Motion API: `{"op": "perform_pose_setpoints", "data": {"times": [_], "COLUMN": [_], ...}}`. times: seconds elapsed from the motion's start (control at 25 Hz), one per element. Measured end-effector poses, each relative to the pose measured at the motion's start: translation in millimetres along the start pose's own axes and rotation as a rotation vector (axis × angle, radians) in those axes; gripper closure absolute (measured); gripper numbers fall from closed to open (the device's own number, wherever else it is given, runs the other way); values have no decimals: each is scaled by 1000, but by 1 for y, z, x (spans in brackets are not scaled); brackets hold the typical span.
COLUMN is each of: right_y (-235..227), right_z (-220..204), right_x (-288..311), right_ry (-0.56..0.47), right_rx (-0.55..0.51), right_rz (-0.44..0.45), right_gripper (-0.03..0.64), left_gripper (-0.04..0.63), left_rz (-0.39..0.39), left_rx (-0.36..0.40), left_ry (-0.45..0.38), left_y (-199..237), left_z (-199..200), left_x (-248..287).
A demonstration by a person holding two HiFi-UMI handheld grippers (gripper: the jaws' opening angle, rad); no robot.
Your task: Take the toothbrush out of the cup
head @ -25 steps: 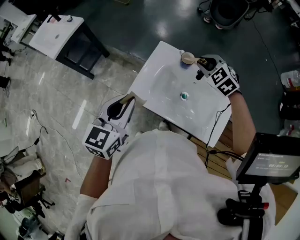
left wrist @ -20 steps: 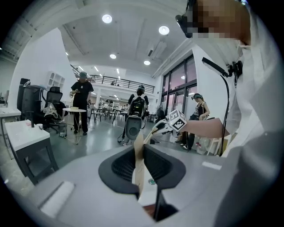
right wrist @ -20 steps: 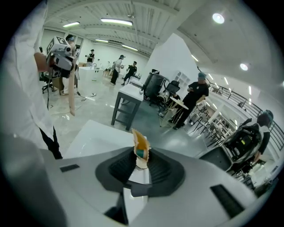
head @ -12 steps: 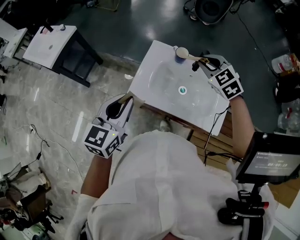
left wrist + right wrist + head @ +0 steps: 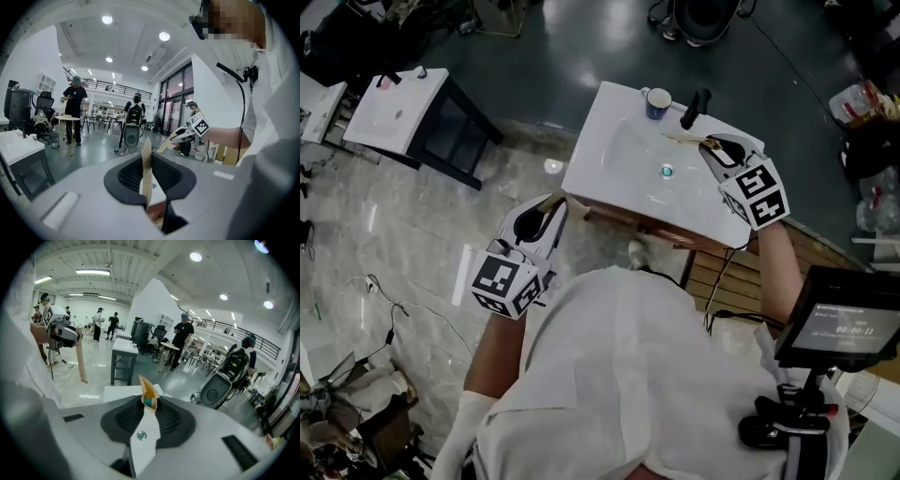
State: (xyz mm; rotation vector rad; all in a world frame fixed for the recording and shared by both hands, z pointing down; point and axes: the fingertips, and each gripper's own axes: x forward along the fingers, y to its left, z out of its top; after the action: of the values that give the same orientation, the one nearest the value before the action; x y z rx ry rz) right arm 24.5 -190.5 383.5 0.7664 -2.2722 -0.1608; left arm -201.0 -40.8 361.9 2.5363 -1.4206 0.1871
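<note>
A blue cup (image 5: pixel 657 101) stands at the far edge of the white sink (image 5: pixel 609 159), next to the black tap (image 5: pixel 695 108). My right gripper (image 5: pixel 710 145) hovers over the sink's right side, shut on a tan wooden toothbrush (image 5: pixel 684 139) that juts left, clear of the cup. The right gripper view shows the toothbrush (image 5: pixel 149 392) end-on between the pads of my right gripper (image 5: pixel 149 401). Off the sink's near left corner, my left gripper (image 5: pixel 551 204) is shut on a thin tan strip (image 5: pixel 146 164).
A teal drain (image 5: pixel 667 171) sits mid-sink. A small white table (image 5: pixel 398 108) on a dark frame stands at the left. A monitor (image 5: pixel 839 328) on a stand is at the lower right. Several people stand in the hall behind.
The right gripper drew the toothbrush up out of the cup and back toward the sink's right side. The left gripper, with the strip in it, shifted slightly.
</note>
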Motion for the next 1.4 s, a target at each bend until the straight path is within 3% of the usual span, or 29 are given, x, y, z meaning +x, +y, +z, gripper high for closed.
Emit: {"op": "perform_pose_setpoints", "data": {"times": [0.2, 0.92, 1.4], "right_y": [64, 138, 172], "right_z": [2, -30, -30], "right_x": [-33, -51, -46], "right_ry": [-8, -74, -76], "right_rx": [49, 267, 275], "right_rz": [-24, -14, 42], "right_gripper": [546, 546, 546], "left_gripper": [543, 543, 543], "left_rz": [-38, -109, -135], "left_rx": [8, -17, -5], "left_ry": [4, 27, 82], "left_y": [-8, -20, -28], "left_z": [-16, -30, -41], "left_x": [-42, -20, -24]}}
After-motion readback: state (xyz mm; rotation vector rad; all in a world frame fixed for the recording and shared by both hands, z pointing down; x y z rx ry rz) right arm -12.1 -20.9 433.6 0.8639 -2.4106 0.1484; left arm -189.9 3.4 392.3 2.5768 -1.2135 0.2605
